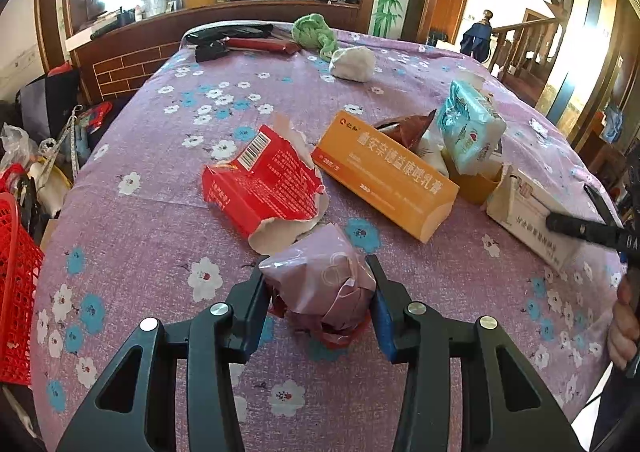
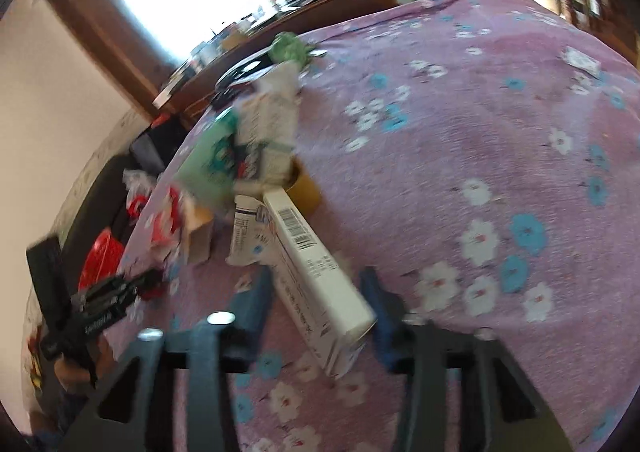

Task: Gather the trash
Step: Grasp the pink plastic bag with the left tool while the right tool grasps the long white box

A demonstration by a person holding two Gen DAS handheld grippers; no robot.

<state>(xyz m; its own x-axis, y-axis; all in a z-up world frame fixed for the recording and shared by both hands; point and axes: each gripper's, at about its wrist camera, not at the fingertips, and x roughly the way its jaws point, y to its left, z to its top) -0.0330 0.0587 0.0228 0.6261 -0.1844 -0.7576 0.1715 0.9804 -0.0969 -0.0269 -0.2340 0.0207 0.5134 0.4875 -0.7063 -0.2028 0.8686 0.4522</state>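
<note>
My left gripper (image 1: 318, 272) is shut on a crumpled pink wrapper (image 1: 320, 284) just above the purple flowered tablecloth (image 1: 160, 236). Beyond it lie a torn red box (image 1: 264, 183), an orange box (image 1: 384, 175), a brown wrapper (image 1: 408, 127) and a blue tissue pack (image 1: 468, 131) in a yellow cup (image 1: 476, 181). My right gripper (image 2: 316, 288) straddles a white box (image 2: 316, 276); the view is blurred and its jaws stand wide, beside the box. That white box also shows at the right in the left wrist view (image 1: 528, 215).
A red basket (image 1: 16, 292) stands off the table's left edge among floor clutter. A green cloth (image 1: 314, 31), a white lump (image 1: 354, 63) and dark tools (image 1: 232, 39) lie at the far end. A small paper scrap (image 2: 580, 59) lies far right.
</note>
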